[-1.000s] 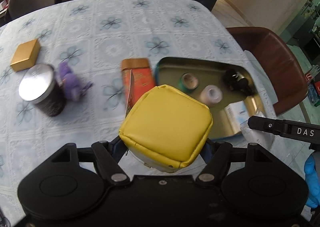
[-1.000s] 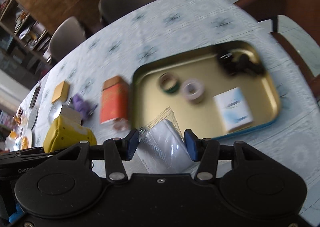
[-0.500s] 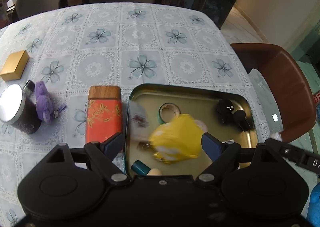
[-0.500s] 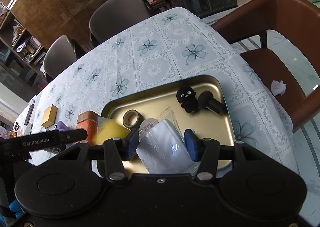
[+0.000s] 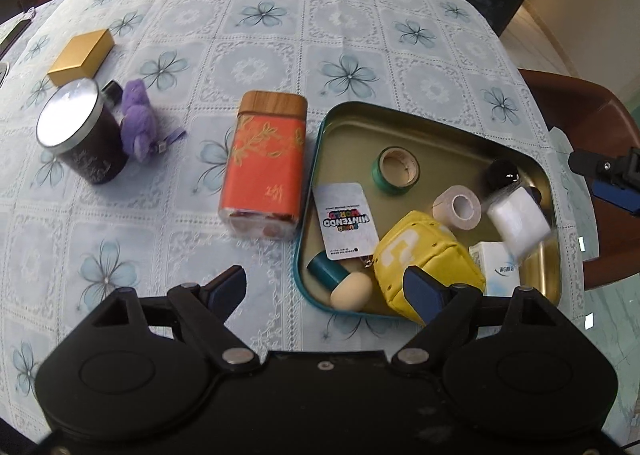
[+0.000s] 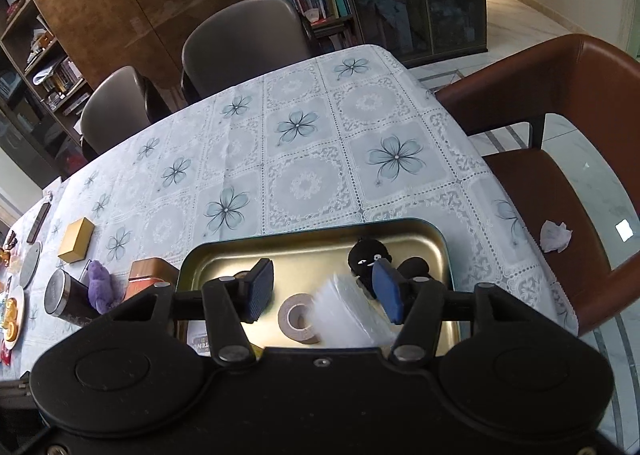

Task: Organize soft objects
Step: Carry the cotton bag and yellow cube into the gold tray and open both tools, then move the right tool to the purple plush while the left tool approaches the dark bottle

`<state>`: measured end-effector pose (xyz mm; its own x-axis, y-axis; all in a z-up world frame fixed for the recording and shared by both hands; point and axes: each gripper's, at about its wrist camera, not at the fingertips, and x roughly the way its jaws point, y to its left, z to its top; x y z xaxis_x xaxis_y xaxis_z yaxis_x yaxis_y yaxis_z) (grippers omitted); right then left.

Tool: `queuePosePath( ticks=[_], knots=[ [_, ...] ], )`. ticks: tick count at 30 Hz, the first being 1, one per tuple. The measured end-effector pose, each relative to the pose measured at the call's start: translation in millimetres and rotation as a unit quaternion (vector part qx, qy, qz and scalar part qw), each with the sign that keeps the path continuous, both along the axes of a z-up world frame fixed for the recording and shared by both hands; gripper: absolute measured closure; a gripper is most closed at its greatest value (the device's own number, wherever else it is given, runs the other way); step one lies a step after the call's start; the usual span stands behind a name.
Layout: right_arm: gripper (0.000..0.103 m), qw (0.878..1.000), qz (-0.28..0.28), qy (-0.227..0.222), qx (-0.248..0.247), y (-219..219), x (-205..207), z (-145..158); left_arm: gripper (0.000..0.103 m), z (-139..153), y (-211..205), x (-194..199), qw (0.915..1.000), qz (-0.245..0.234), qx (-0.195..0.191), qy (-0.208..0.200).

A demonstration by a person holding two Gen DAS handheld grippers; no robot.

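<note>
Your left gripper point(image 5: 328, 287) stood with its jaws wide apart and nothing between them, held over the near-left corner of the gold tray point(image 5: 436, 123), and the yellow block plush point(image 5: 424, 259) lay loose inside that tray against the white card point(image 5: 346, 225) and the beige tape roll point(image 5: 460, 207). Your right gripper point(image 6: 324, 291) had just been opening, its pads clear of the white clear-wrapped packet point(image 6: 344, 315), which showed blurred between them above the tray; the purple plush point(image 5: 138, 119) lay on the tablecloth beside the dark canister point(image 5: 80, 131).
</note>
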<state>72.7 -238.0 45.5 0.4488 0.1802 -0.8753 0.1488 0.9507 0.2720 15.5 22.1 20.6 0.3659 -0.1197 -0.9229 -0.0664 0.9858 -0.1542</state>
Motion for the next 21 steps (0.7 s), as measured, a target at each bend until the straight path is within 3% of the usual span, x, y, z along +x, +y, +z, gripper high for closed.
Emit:
queuePosePath(
  ticks=[4, 21],
  knots=[
    [0.047, 1.0, 0.001, 0.013, 0.022, -3, -1, -4, 0.018, 0, 2, -6, 1.0, 0.005, -0.002, 0.002],
    [0.047, 0.998, 0.02, 0.058, 0.014, 28, -24, -12, 0.017, -16, 22, -22, 0.9991, 0.003, 0.012, 0.04]
  ],
)
